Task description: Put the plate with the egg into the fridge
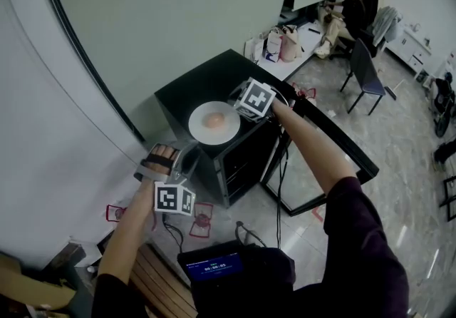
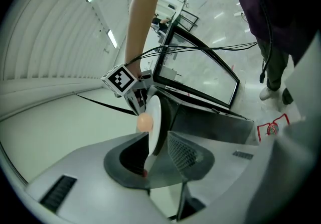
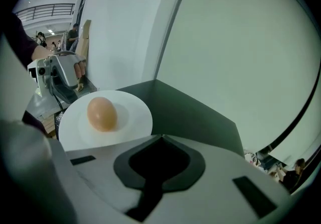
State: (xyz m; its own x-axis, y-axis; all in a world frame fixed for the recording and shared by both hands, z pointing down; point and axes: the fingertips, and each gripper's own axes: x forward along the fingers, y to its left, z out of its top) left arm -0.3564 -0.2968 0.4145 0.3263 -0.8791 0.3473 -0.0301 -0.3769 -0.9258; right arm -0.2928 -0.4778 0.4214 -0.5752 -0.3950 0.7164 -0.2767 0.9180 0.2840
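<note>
- The plate is over the front part of the fridge top, with the egg lying loose near its middle. Whether it rests on the top or is held just above it, I cannot tell.
- The right gripper has its jaws pressed together at the plate's right rim. In its own view the rim runs in under the closed tips, so I read this as a pinch on the plate.
- The left gripper is near the fridge's front left corner with its jaws spread and nothing pressed between them. The plate's near edge shows in line with the gap.
- The door stands open to the right.
- Handling, as I judge it: the plate looks stiff, light and glazed, so a one-sided pinch on a thin rim could slip or let it tip.
- The egg is the real worry (round, unrestrained, breakable), and any tilt would send it rolling off.
- The best hold is on the rim, well clear of the egg, and the plate must stay level. The free left jaws could take the opposite rim before it goes down to the shelf.
</note>
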